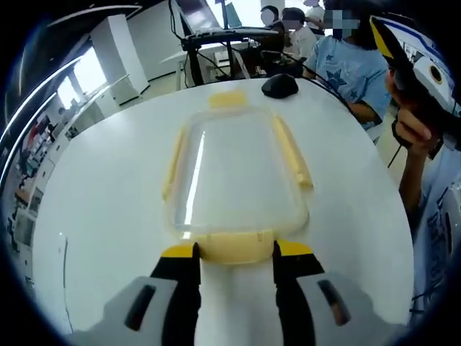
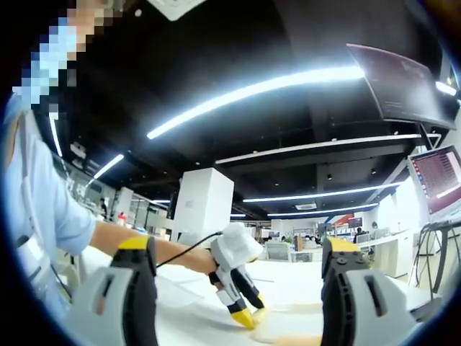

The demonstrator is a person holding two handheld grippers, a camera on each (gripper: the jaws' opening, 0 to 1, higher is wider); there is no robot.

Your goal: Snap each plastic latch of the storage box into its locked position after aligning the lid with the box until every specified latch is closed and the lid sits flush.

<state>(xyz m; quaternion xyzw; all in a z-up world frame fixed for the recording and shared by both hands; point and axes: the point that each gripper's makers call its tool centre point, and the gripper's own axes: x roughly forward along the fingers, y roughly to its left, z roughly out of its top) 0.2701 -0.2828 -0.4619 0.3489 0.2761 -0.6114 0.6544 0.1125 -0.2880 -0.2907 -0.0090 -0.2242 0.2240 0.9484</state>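
Hand-held gripper on the left point(image 1: 235, 252) is held wide at the near end of the box point(image 1: 238, 176), its 2 yellow-tipped jaws flanking the near latch point(image 1: 235, 246); whether the tips touch the latch cannot be told. The box, clear with a clear lid point(image 1: 241, 169), lies flat on the white desk point(image 1: 94, 216), with a dark mouse point(image 1: 279, 86) beyond its far end.

4 yellow latches are seen: the near one, a far one point(image 1: 227, 99), and long ones on the left point(image 1: 173, 164) and right point(image 1: 292, 150) sides. The lid appears aligned on the box. The side latches and the far one seem splayed outward, so they are judged not yet locked; the near latch's state cannot be told. The task is thus judged to be at an early stage, with most or all latches left to snap.

The right hand-held gripper point(image 2: 238, 270) is raised clear of the desk with its jaws wide and nothing between them. In the right gripper view, the left hand-held gripper is seen with its tips down at the box.
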